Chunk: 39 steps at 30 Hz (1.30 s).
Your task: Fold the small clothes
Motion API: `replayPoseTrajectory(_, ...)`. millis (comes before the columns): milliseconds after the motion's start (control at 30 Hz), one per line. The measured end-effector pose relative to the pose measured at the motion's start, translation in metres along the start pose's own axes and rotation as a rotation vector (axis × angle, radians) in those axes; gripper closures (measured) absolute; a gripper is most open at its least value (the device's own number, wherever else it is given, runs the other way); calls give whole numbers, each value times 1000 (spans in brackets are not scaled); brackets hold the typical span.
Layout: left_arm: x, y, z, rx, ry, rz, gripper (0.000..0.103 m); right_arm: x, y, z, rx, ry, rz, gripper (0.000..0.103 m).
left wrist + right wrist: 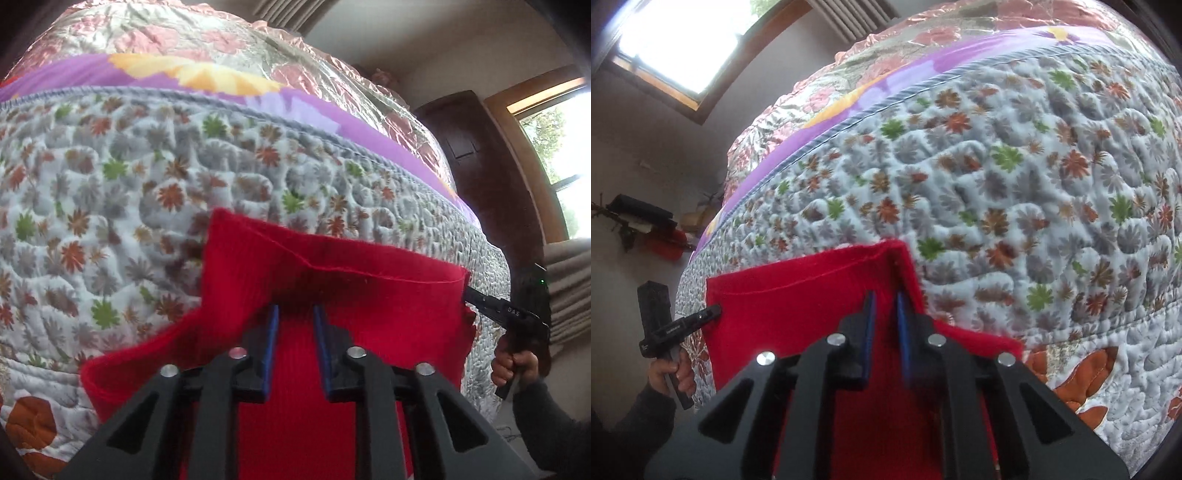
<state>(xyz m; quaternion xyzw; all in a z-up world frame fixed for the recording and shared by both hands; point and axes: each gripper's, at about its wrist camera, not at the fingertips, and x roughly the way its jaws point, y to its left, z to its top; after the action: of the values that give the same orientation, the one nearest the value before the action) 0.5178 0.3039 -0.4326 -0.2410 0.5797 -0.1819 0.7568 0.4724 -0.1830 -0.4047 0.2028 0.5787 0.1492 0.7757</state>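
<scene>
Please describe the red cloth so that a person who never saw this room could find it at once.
Look at the bed covered by a pale quilt printed with small orange, green and grey flowers. At its near edge lies the red knitted cloth, with the left gripper and right gripper at its two sides. It is the only plain, bright red piece there.

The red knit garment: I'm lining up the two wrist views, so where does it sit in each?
Left wrist view: the red knit garment fills the lower centre, between the left hand-held gripper fingers; the right hand-held gripper meets its right edge.
Right wrist view: the garment fills the lower centre-left, with the left hand-held gripper at its left edge.
Shared landmark: the flowered quilt beneath.
</scene>
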Motion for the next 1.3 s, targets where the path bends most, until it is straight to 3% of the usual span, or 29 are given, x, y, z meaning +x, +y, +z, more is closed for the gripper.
replayPoseTrajectory(33,-7,0,-1,-10,-16,-8,90,-5,-2,1,18,-4,16,93)
replayPoseTrajectory(100,-28,-5,-10,-7,-62,-48,82,-24,2,-7,17,-23,47,81)
replayPoseTrajectory(233,-58,-14,-50,9,-68,-142,80,-43,18,-45,-28,28,91,79)
replayPoseTrajectory(367,-40,4,-87,-23,14,-85,80,-21,10,-73,-20,104,62,79)
replayPoseTrajectory(400,-31,15,-91,-46,28,-61,80,-14,2,-77,-10,112,51,83)
replayPoseTrajectory(467,-25,29,-95,-73,24,-51,91,-5,-10,-76,5,114,25,103)
replayPoseTrajectory(500,-28,30,-97,-84,18,-53,93,-7,-13,-76,24,115,36,103)
replayPoseTrajectory(533,-33,28,-99,-86,11,-54,90,-12,-14,-77,36,111,38,100)
replayPoseTrajectory(567,-40,25,-101,-80,0,-59,88,-23,-8,-80,22,93,36,90)
replayPoseTrajectory(633,-63,16,-117,-73,-25,-119,80,-41,1,-93,2,84,58,81)
replayPoseTrajectory(767,-78,11,-164,-79,13,-185,76,-55,8,-142,-6,156,96,81)
replayPoseTrajectory(867,-55,24,-200,-111,111,-145,76,-40,-3,-175,5,240,87,81)
replayPoseTrajectory(900,-49,31,-205,-112,128,-124,76,-33,-7,-182,8,263,77,84)
replayPoseTrajectory(967,-44,42,-210,-133,122,-120,88,-25,-19,-192,21,269,63,103)
replayPoseTrajectory(1000,-42,47,-209,-147,116,-122,94,-25,-26,-191,41,264,72,103)
replayPoseTrajectory(1100,-50,54,-214,-165,99,-129,95,-33,-42,-187,90,239,84,103)
replayPoseTrajectory(1167,-62,60,-216,-190,84,-132,88,-43,-45,-187,104,217,65,103)
replayPoseTrajectory(1233,-84,68,-217,-231,55,-144,69,-53,-46,-189,119,185,38,103)
replayPoseTrajectory(1300,-100,78,-212,-279,37,-142,54,-68,-48,-189,145,145,-3,83)
